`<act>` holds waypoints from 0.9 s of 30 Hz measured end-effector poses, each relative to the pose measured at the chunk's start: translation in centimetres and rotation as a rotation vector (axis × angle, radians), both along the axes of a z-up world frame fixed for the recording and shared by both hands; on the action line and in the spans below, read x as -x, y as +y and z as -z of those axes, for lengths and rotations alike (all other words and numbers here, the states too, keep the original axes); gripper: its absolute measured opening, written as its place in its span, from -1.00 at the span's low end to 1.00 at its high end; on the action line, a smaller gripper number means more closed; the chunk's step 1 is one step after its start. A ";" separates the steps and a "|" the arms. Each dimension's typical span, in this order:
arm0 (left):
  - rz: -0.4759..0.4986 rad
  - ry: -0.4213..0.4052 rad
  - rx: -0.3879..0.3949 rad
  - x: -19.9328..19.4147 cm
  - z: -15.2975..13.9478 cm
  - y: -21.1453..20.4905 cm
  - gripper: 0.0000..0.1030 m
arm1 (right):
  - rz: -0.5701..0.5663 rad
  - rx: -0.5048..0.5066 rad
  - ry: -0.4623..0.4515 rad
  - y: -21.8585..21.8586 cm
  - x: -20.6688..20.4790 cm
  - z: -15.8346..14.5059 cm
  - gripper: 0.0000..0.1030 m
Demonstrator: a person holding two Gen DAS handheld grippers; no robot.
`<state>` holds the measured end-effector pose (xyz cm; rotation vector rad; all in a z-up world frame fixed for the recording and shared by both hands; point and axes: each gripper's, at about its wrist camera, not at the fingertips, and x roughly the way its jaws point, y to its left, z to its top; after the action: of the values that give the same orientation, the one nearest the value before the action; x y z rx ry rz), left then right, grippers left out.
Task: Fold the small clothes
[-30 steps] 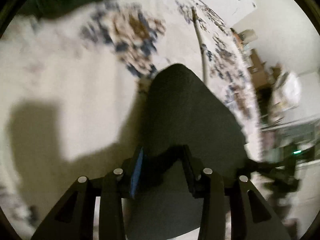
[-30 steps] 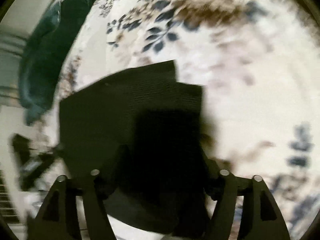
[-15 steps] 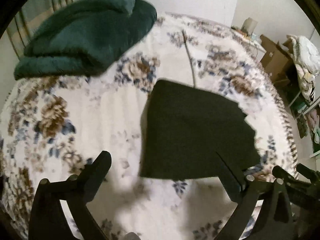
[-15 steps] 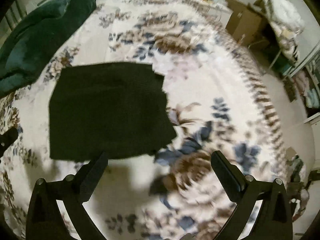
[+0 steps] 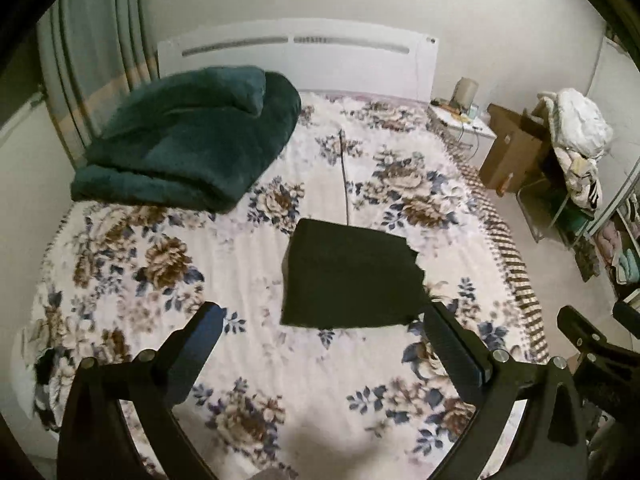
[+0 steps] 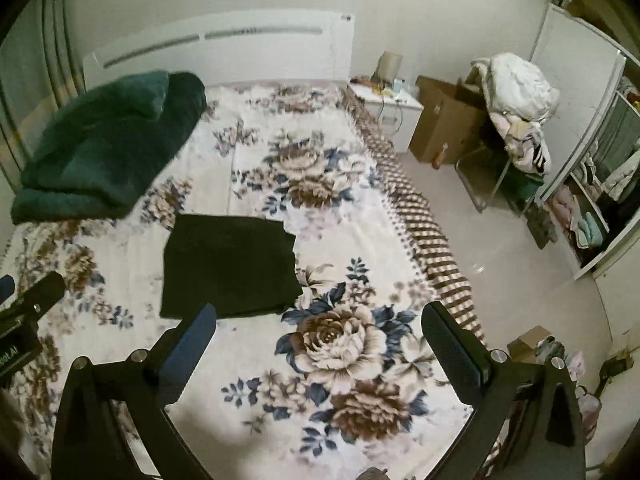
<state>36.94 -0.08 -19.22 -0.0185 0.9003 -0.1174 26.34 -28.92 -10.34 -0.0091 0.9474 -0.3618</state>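
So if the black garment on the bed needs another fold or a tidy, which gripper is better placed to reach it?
Probably the left. In its own view the folded black garment lies almost centred between the open left gripper fingers. The right gripper, also open and empty, sees it off to one side, over the floral bedspread.

Almost no readable text appears. In the right wrist view, a few pale letters stand on the black body of the left gripper, at the picture's left edge beside the floral bed cover; they are cut off and too small to make out.
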 end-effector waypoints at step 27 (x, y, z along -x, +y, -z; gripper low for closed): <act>-0.006 -0.158 -0.024 15.2 -13.6 -0.2 0.99 | -0.074 -0.019 -0.223 4.9 19.4 -20.4 1.00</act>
<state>21.75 -0.29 -5.64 0.0100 0.7437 -0.1006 6.91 -23.97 10.05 0.0137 0.7276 -0.2789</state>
